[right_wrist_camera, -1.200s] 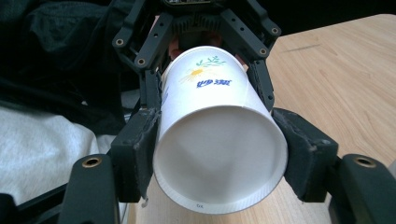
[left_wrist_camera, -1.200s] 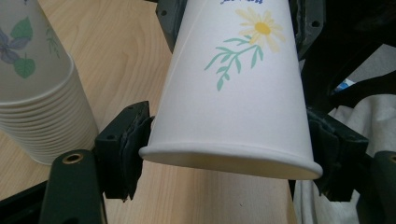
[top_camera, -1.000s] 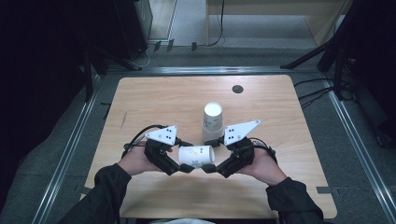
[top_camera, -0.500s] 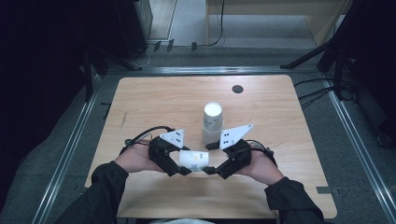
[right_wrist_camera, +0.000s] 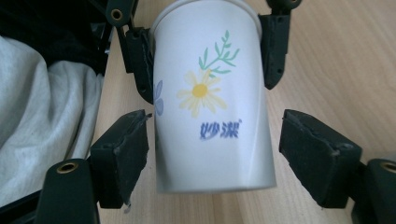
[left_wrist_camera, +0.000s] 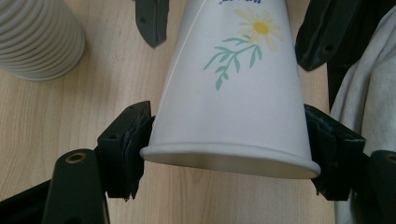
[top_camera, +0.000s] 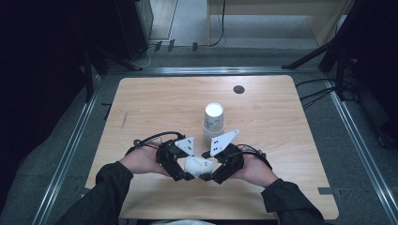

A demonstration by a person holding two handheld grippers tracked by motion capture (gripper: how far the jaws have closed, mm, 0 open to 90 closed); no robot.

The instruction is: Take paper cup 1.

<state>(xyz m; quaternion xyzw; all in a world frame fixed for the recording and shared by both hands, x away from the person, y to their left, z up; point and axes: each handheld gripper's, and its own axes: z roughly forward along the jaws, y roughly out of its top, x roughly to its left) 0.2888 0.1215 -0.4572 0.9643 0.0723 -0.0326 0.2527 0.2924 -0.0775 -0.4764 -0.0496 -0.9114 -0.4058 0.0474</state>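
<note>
The left claw (left_wrist_camera: 229, 154) clamps the daisy cup's (left_wrist_camera: 233, 93) rim; the right claw (right_wrist_camera: 219, 158) stands wide around its base, at the surface's (top_camera: 155, 103) six o'clock.

I see a stack of ribbed white cups (top_camera: 214, 122) standing upright near the middle of the table (top_camera: 155, 103), its base also at the top left in the left gripper view. A small dark round hole (top_camera: 239, 89) sits near the table's far edge. Beyond the table lie grey floor (top_camera: 263, 28), black cables (top_camera: 220, 23) and a metal rail (top_camera: 206, 70). Pale cloth (right_wrist_camera: 42, 116) lies by the near edge.
</note>
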